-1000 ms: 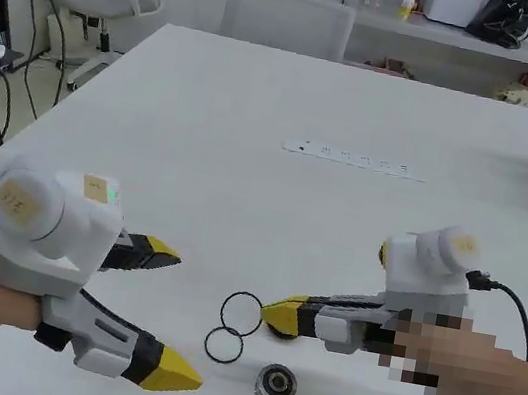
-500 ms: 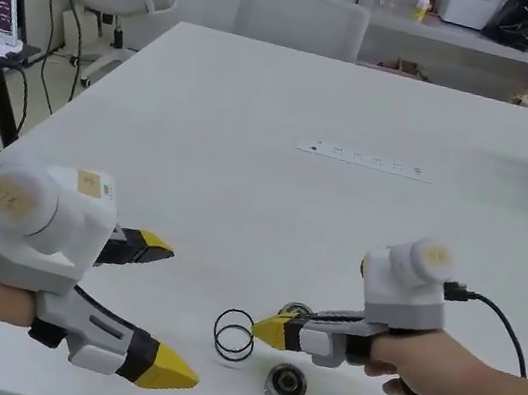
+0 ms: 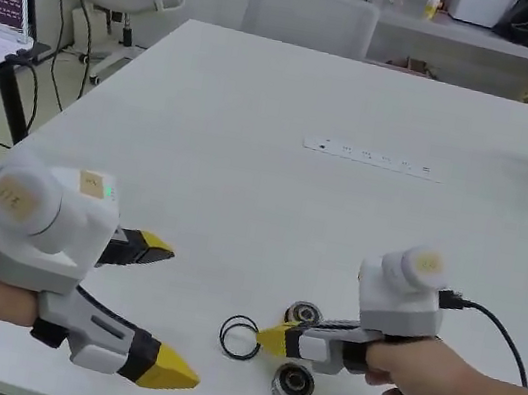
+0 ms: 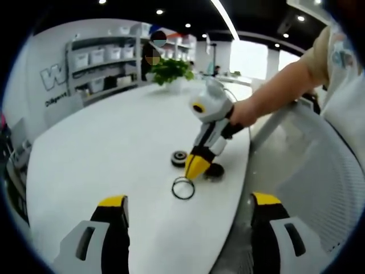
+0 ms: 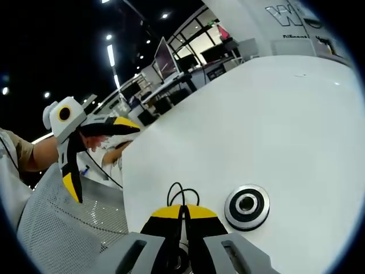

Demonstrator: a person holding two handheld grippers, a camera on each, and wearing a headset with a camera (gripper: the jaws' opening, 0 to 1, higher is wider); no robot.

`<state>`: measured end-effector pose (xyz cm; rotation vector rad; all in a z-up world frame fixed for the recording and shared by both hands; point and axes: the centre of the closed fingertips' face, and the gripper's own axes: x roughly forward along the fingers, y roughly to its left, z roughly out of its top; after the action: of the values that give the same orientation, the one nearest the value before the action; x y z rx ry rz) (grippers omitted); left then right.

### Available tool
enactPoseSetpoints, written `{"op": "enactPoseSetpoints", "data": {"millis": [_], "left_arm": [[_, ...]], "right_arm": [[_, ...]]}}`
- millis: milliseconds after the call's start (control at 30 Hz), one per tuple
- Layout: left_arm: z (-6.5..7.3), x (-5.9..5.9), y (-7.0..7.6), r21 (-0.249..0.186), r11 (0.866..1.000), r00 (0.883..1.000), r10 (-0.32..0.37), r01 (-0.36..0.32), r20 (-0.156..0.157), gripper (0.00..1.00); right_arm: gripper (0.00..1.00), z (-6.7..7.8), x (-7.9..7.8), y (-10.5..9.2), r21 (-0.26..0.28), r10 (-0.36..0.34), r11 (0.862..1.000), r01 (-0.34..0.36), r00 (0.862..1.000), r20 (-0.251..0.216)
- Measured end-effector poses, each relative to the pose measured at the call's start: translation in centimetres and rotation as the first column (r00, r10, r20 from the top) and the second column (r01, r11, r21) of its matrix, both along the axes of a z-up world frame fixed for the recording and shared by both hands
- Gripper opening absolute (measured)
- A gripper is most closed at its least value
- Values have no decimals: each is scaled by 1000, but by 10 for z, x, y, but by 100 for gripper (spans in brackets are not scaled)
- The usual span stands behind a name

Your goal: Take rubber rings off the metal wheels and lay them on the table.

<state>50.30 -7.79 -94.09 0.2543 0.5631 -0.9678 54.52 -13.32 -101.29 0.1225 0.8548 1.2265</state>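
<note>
Head view: right gripper (image 3: pixel 268 336) clenched beside flat-lying rubber rings (image 3: pixel 239 337); left gripper (image 3: pixel 178 317) released; metal wheel (image 5: pixel 246 206) bore-up.

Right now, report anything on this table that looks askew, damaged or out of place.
Nothing stands out. The two rubber rings lie flat and overlapping on the table, at the tip of the shut right gripper. The near metal wheel and the far metal wheel sit beside it, with no damage visible.
</note>
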Motion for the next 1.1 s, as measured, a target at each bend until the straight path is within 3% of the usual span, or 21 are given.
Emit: {"op": "enactPoseSetpoints", "data": {"millis": [433, 733, 1100], "left_arm": [[-4, -1, -2, 1, 1000, 1000, -7, 7, -12, 89], [-5, -2, -2, 4, 1000, 1000, -5, 5, -18, 89], [-1, 3, -1, 6, 1000, 1000, -3, 3, -18, 88]], "right_arm": [[4, -7, -2, -2, -41, 12, 999, -11, 1000, 27], [17, -5, -1, -1, -66, 37, 997, -32, 996, 77], [22, 24, 9, -10, -4, 3, 1000, -3, 994, 112]]}}
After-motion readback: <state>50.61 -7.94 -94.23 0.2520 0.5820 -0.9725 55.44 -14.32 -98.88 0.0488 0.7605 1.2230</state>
